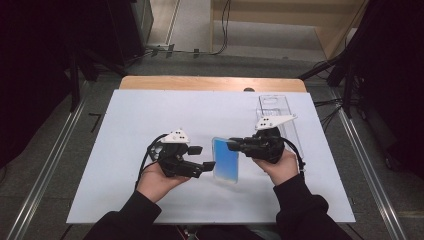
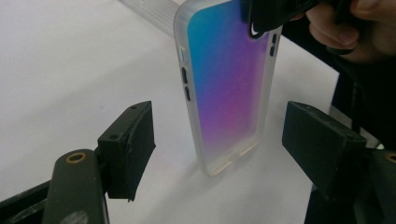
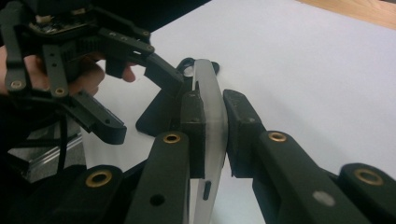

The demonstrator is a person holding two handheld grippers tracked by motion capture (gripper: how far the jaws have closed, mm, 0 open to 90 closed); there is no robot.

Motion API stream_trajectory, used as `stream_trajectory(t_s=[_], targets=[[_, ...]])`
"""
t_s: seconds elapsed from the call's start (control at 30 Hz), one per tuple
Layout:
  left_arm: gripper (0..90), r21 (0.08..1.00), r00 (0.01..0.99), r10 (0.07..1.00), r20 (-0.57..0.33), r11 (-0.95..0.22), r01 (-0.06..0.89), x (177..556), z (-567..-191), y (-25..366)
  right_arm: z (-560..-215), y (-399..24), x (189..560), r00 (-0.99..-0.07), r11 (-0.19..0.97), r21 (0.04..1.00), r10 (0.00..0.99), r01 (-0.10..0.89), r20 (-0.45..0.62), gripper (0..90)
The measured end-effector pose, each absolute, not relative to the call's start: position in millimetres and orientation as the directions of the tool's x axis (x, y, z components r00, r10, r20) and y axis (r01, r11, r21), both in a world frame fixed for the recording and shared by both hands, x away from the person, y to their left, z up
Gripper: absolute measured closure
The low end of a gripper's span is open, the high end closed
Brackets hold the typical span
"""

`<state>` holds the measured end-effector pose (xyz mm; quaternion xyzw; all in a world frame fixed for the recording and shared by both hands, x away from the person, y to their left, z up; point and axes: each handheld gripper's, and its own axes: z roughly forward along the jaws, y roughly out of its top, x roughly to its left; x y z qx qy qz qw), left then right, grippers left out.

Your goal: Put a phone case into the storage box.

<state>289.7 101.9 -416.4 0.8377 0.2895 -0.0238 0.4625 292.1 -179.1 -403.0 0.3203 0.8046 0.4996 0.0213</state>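
Note:
A translucent phone case (image 1: 226, 162) with a blue-to-purple back stands upright on its short end on the white sheet (image 1: 150, 115). My right gripper (image 1: 233, 145) is shut on its upper edge; in the right gripper view the pads clamp the frosted rim (image 3: 208, 79) from both sides. My left gripper (image 1: 202, 157) is open just left of the case. In the left gripper view the case (image 2: 224, 88) stands between the two wide-apart jaws without touching them. One finger of the right gripper (image 2: 266, 16) shows at the case's top.
A clear plastic box (image 1: 273, 107) lies at the back right of the white sheet, behind my right hand. The wooden table edge (image 1: 210, 83) runs along the far side. Dark stands and cables flank the table on the floor.

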Motion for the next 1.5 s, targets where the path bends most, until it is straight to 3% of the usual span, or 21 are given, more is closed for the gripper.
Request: stream_trajectory(t_s=[0.23,0.57,0.97,1.2,1.5], targets=[[25.3,0.771,0.87,0.375,-0.321,-0.43,0.469,299.2,-413.7,105.1,-406.1,-184.5,299.2,-0.82,0.303,0.81,0.465,0.501,0.333,77.3],[25.3,0.79,0.91,0.274,-0.311,-0.458,0.407,309.4,-410.1,108.6,-406.9,-190.7,305.8,-0.86,0.324,0.827,0.396,0.46,0.323,77.3],[25.6,0.777,0.925,0.214,-0.314,-0.503,0.379,321.7,-411.1,107.7,-407.8,-185.4,306.4,-0.904,0.352,0.849,0.313,0.395,0.291,77.3],[28.5,0.769,0.928,0.185,-0.324,-0.519,0.372,326.5,-411.5,103.3,-408.0,-181.4,306.4,-0.913,0.363,0.848,0.281,0.386,0.295,77.2],[42.8,0.773,0.931,0.126,-0.342,-0.526,0.355,327.4,-412.3,98.6,-408.1,-176.2,306.1,-0.923,0.375,0.849,0.241,0.373,0.3,77.2]])
